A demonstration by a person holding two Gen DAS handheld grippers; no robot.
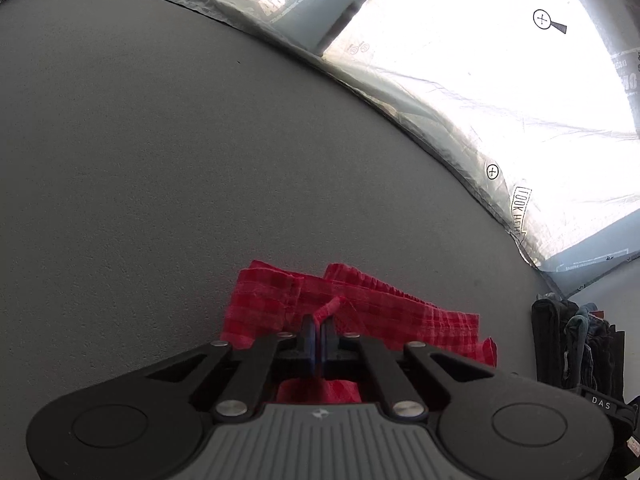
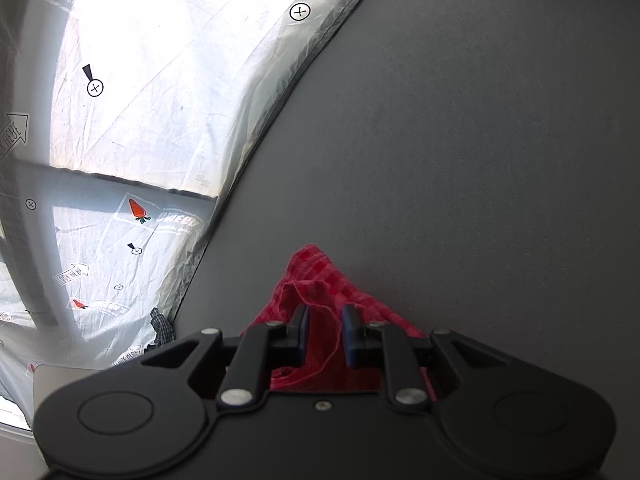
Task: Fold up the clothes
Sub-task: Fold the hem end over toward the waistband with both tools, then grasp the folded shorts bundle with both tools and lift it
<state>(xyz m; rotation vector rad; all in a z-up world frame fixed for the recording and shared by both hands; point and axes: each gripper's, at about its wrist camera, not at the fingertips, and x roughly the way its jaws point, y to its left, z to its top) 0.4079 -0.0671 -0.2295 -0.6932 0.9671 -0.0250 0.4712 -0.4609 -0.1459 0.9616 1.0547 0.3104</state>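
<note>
A red checked garment [image 1: 380, 308] lies crumpled on the grey table [image 1: 200, 160], near its front right part in the left wrist view. My left gripper [image 1: 319, 328] is shut on a pinch of the fabric, and a small ridge of cloth sticks up above the blue pads. In the right wrist view another bunch of the red checked garment [image 2: 312, 268] rises to a peak in front of my right gripper [image 2: 325, 320]. Its fingers stand a little apart with folded cloth and a loose red thread filling the gap, and the pads press on it.
A crinkled printed plastic sheet [image 1: 480, 80] hangs beyond the table's far edge, lit brightly from behind. A pile of dark clothes [image 1: 576, 344] stands at the right. A dark checked cloth [image 2: 162, 330] lies by the table's left edge, near a flat grey object [image 2: 60, 380].
</note>
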